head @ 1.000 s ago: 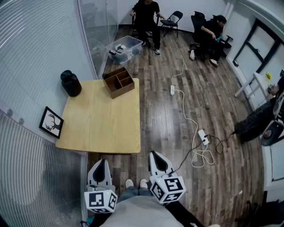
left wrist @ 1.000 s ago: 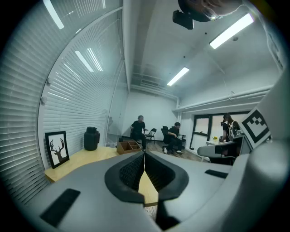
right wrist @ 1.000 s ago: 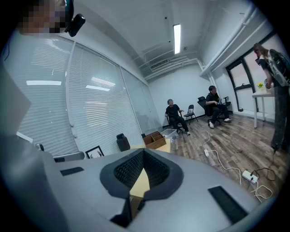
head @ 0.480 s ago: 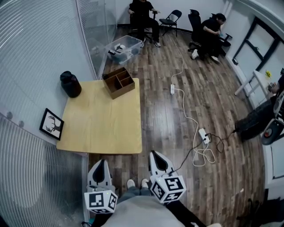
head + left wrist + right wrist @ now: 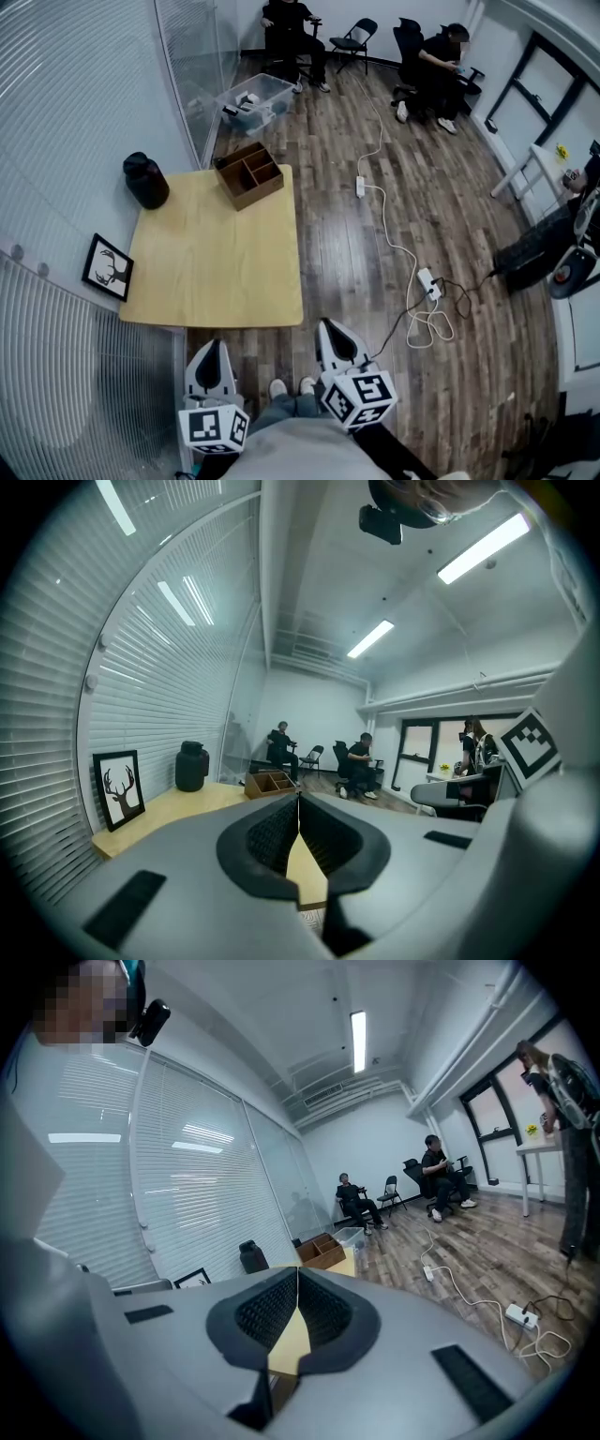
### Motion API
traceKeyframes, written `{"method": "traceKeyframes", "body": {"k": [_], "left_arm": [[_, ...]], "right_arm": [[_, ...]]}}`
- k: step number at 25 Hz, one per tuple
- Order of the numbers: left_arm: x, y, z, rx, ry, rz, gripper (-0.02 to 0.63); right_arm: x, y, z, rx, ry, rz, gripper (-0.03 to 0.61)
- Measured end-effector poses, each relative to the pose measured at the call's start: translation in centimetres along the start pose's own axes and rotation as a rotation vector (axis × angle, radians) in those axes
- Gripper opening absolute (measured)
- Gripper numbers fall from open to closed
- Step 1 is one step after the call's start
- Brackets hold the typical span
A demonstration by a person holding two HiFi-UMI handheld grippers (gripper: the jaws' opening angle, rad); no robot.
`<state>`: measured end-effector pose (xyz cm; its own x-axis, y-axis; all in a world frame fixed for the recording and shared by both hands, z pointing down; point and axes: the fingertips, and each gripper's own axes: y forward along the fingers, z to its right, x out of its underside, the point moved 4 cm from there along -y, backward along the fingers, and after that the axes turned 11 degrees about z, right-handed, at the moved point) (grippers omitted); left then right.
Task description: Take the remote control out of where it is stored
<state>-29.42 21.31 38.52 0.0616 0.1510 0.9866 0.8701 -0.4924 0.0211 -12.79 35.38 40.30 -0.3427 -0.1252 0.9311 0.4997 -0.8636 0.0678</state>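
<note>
Left gripper (image 5: 212, 345): we hold it closed, empty.
Right gripper (image 5: 327, 328): closed, empty too.
Wooden box (image 5: 249, 174): on the table (image 5: 216, 262), far corner.

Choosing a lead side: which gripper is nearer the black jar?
Left. The left gripper is short of the table, with the black jar ahead to its left; the right gripper is farther right, off the table's corner.

no readable text, labels, brands or numbers anywhere
</note>
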Motion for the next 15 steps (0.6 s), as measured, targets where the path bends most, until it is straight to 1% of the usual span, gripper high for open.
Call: {"method": "traceKeyframes", "body": {"k": [7, 11, 15], "left_arm": [[0.5, 0.6, -1.6, 0.016, -0.002, 0.006, 0.009], [0.6, 1.4, -1.7, 0.022, -0.002, 0.000, 0.009], [0.9, 3.0, -1.1, 0.030, 0.004, -0.003, 0.009]], "right_arm": [[0.7, 0.8, -0.7, 0.031, -0.030, 0.011, 0.005], [0.5, 1.5, -0.4, 0.038, -0.031, 0.021, 0.005], [-0.2, 2.5, 0.9, 0.040, -0.043, 0.033, 0.005]]}}
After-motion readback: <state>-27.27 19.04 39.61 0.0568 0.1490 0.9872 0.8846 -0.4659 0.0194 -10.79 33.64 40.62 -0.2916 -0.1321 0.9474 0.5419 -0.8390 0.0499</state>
